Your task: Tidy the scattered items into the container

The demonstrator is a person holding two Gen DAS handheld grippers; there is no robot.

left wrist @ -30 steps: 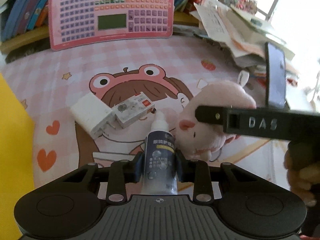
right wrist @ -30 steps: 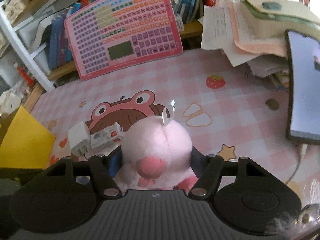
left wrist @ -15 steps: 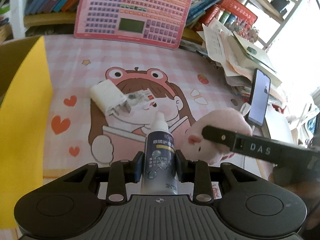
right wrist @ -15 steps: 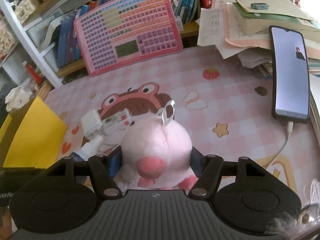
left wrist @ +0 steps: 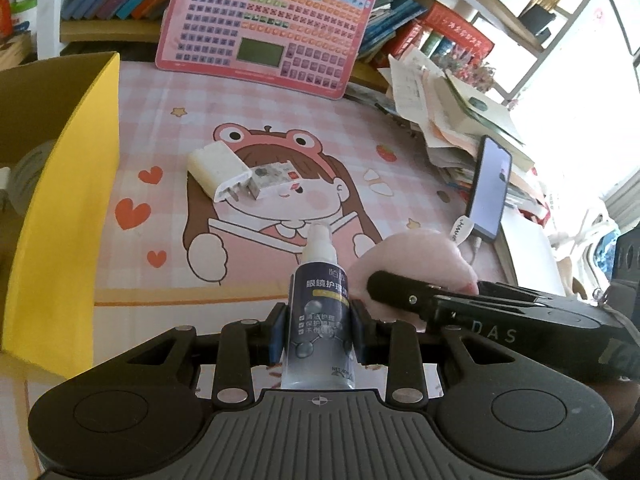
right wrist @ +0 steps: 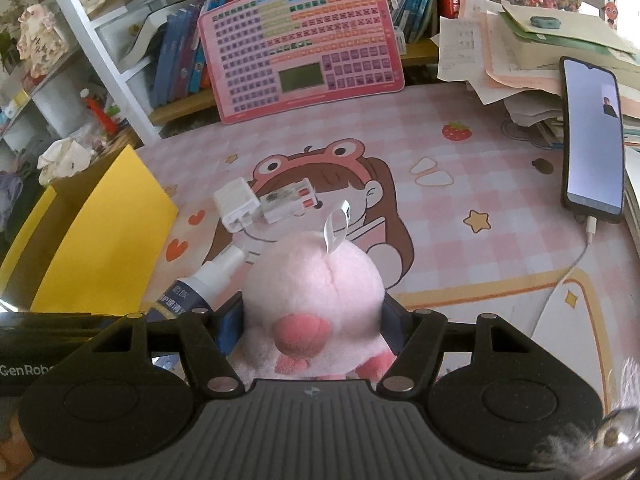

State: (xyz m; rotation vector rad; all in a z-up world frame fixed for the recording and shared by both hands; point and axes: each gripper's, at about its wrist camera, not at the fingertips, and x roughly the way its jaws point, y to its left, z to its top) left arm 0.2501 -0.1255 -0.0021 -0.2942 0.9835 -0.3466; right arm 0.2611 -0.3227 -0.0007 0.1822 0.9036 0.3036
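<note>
My left gripper is shut on a spray bottle with a dark blue label and white nozzle, held above the pink desk mat. My right gripper is shut on a pink plush pig; the pig also shows in the left wrist view, just right of the bottle. The bottle shows in the right wrist view to the pig's left. A white charger plug and a small clear-white box lie touching on the mat. The yellow cardboard box stands at the left.
A pink keyboard toy leans against the bookshelf at the back. A stack of papers and books sits at the right, with a phone on a charging cable. The pink cartoon mat covers the desk.
Both grippers have lifted and drawn back with their loads. More of the mat and the yellow box's open top have come into view at the left.
</note>
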